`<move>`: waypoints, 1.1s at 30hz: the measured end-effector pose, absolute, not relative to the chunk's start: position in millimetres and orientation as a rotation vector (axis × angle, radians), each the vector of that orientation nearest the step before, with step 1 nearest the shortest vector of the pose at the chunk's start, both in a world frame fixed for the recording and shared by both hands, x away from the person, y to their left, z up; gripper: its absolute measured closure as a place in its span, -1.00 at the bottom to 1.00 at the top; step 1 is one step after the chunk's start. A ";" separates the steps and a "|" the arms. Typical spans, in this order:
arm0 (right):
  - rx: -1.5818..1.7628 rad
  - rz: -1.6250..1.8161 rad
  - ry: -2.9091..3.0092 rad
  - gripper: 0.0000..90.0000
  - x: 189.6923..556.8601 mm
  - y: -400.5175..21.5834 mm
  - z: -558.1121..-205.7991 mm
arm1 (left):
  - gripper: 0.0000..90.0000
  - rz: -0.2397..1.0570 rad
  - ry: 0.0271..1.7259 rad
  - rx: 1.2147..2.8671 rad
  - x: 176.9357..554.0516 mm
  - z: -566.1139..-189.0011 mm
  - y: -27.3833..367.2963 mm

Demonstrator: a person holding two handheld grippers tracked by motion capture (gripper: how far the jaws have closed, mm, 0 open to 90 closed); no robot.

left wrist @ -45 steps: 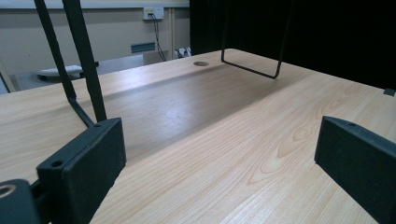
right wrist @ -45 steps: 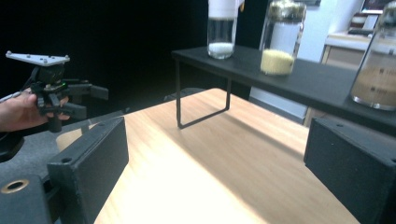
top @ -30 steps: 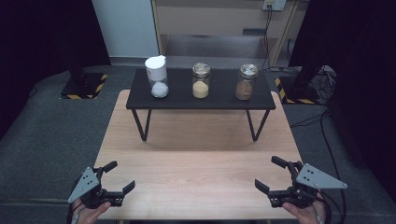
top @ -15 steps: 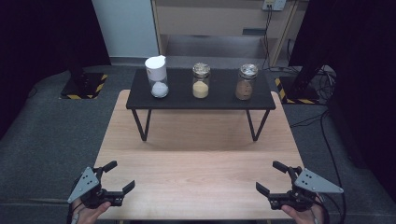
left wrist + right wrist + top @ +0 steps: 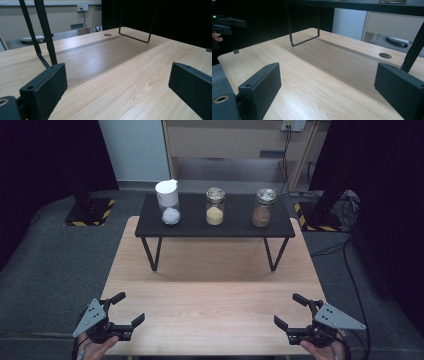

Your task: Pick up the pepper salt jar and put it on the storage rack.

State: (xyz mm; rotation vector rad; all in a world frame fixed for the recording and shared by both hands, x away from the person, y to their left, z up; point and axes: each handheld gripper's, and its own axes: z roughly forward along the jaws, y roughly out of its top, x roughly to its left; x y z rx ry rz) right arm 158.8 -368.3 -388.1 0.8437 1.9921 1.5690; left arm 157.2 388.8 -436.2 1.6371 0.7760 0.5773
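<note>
From the high view, three jars stand in a row on a black shelf [image 5: 235,226] raised on thin legs over the far half of the wooden bench [image 5: 215,295]; they are the nearest things to either hand, though well apart from both. The jar of white powder [image 5: 169,202] sits at ten o'clock on the shelf, its white lid looking tilted or loose; the jar of yellow powder [image 5: 215,206] is at twelve; the jar of brown powder [image 5: 263,208] is at two. All look like clear glass, so I judge them stiff, smooth, breakable and fairly light, being only part filled; the safest hold is around the straight wall below the lid, kept upright. The left gripper [image 5: 121,309] rests at seven o'clock, fingers released and holding nothing; the right gripper [image 5: 289,310] at five o'clock likewise.

In the left gripper view, the fingers [image 5: 45,90] stand wide apart over bare bench; the shelf's wire legs [image 5: 41,32] rise at eleven o'clock and would block a low, straight reach.

In the right gripper view, the fingers [image 5: 260,85] are spread with nothing between them; the shelf's underside runs along the top, one leg loop [image 5: 304,30] at eleven o'clock and another leg at three, so a reach must go over the shelf edge.
</note>
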 end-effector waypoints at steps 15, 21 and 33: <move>0.889 1.488 1.967 -0.82 157.0 -367.3 -399.5 | -0.98 0.584 0.771 1.625 156.4 -436.9 389.3; 0.898 1.483 1.963 -0.82 157.4 -368.1 -401.4 | -0.98 0.593 0.761 1.618 155.0 -437.7 390.2; 0.922 1.504 1.965 -0.82 161.1 -370.7 -404.4 | -0.98 0.600 0.755 1.602 154.0 -439.8 391.4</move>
